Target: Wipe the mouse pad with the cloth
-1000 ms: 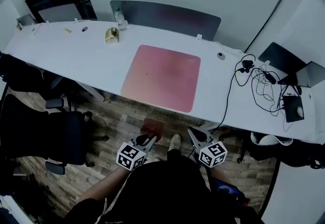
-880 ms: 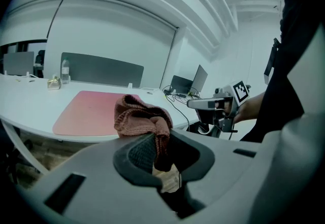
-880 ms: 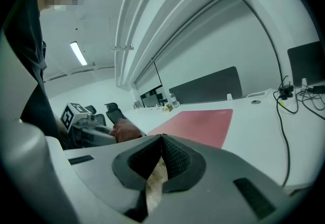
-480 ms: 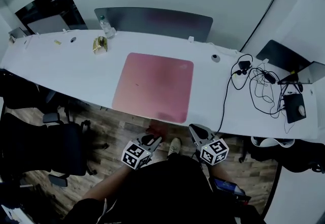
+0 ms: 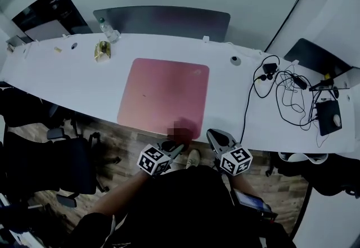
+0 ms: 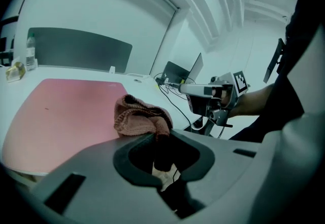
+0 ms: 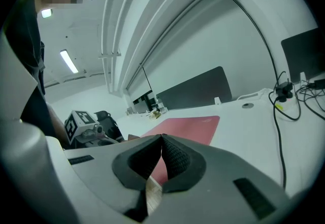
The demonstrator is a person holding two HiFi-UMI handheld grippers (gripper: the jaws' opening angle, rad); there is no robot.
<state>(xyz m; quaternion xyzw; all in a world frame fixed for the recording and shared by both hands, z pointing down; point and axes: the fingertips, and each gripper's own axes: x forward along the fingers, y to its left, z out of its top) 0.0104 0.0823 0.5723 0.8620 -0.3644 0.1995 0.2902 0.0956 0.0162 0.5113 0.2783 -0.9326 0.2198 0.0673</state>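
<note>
A: Both grippers have come forward over the last second. The cloth (image 6: 141,116), which hung above the floor, now sits at the near edge of the mouse pad (image 5: 163,98), just below centre in the head view.

B: Who's carrying it?

A: The left gripper (image 5: 175,148). Its own view shows the jaws pinched on one end of the cloth, with the rest bunched ahead of the tips. I'd guess the wad leads so that fabric meets the pad before plastic does.

B: And the right gripper (image 5: 214,136)?

A: Its jaws are pressed together with nothing between them. It is held beside the left one, right of centre and off the pad. It looks parked out of the way. The pad is broad and lies flat on the desk (image 5: 67,72), so it may not need pinning.

B: Has the wiping started?

A: Not by my reading. The cloth is only at the pad's lower right corner, and I can't tell whether it touches yet. The pink surface running toward the upper left is all left to cover.
</note>
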